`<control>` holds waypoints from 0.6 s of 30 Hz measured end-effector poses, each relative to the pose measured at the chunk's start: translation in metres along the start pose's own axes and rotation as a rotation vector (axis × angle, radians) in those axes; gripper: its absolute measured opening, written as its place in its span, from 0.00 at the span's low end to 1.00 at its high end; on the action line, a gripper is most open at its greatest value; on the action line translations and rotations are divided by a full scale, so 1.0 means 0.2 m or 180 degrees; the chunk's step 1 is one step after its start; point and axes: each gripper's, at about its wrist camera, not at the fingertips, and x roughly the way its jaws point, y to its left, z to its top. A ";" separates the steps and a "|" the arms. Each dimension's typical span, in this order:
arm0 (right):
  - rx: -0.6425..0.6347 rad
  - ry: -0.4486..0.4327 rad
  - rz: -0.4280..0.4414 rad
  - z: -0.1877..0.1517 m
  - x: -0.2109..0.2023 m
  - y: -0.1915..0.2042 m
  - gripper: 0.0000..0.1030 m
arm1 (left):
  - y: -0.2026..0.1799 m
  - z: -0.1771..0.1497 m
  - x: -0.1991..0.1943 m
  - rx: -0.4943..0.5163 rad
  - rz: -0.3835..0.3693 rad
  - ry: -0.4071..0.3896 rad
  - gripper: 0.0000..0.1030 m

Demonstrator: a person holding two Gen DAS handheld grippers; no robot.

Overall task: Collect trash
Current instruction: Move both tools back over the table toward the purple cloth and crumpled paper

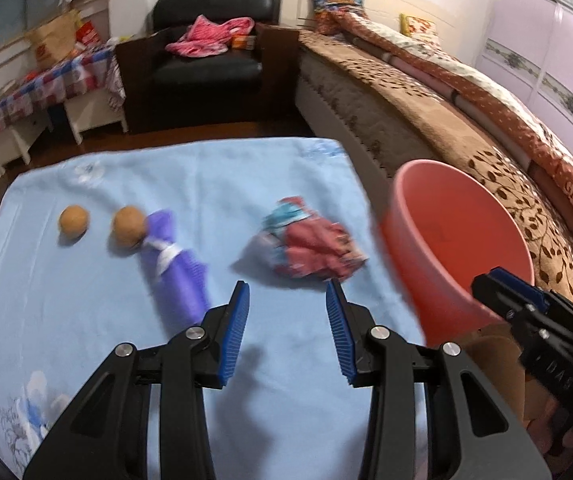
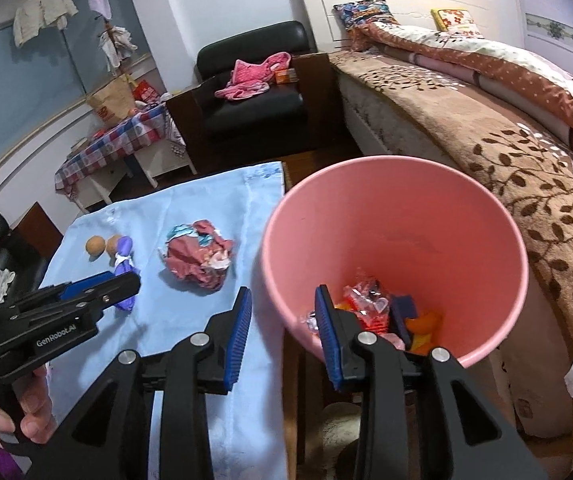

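A pink bin (image 2: 406, 220) stands off the right edge of the blue-clothed table (image 1: 86, 300), with bright wrappers (image 2: 370, 304) at its bottom. My right gripper (image 2: 282, 292) straddles the bin's near rim, one finger inside and one outside. Cloth shows between the outer pad and the wall, so the jaws are open. The left gripper (image 1: 287, 286) hovers open and empty over the cloth, just short of a crumpled red and blue wrapper (image 1: 310, 244). Left of that lie a purple wrapper (image 1: 174, 256) and two brown balls (image 1: 73, 220).
A bed (image 1: 466, 120) with a brown leaf-patterned blanket runs along the right, close behind the bin. Beyond the table are a black armchair (image 1: 206, 60) with pink clothes and a low table under a checked cloth (image 1: 46, 84). A hand (image 2: 26, 400) holds the left gripper.
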 end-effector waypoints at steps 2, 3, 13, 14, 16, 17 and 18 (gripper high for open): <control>-0.0023 0.0012 0.0024 0.00 0.01 0.02 0.31 | 0.07 -0.02 -0.01 -0.0065 0.0028 0.0000 0.39; -0.0040 0.0019 0.0037 0.00 0.02 0.03 0.31 | 0.11 -0.03 -0.02 -0.0106 0.0040 -0.0001 0.39; -0.0160 0.0141 0.0189 -0.03 0.10 0.11 0.31 | 0.38 -0.09 0.00 -0.0543 0.0126 0.0121 0.39; -0.0171 0.0156 0.0201 -0.04 0.11 0.11 0.31 | 0.40 -0.08 0.01 -0.0583 0.0100 0.0149 0.39; -0.0194 0.0183 0.0222 -0.05 0.13 0.12 0.31 | 0.39 -0.07 0.04 -0.0660 0.0026 0.0212 0.39; -0.0203 0.0193 0.0229 -0.05 0.13 0.13 0.31 | 0.39 -0.07 0.05 -0.0677 0.0003 0.0230 0.39; -0.0211 0.0202 0.0235 -0.06 0.14 0.13 0.31 | 0.37 -0.06 0.06 -0.0687 -0.0043 0.0244 0.39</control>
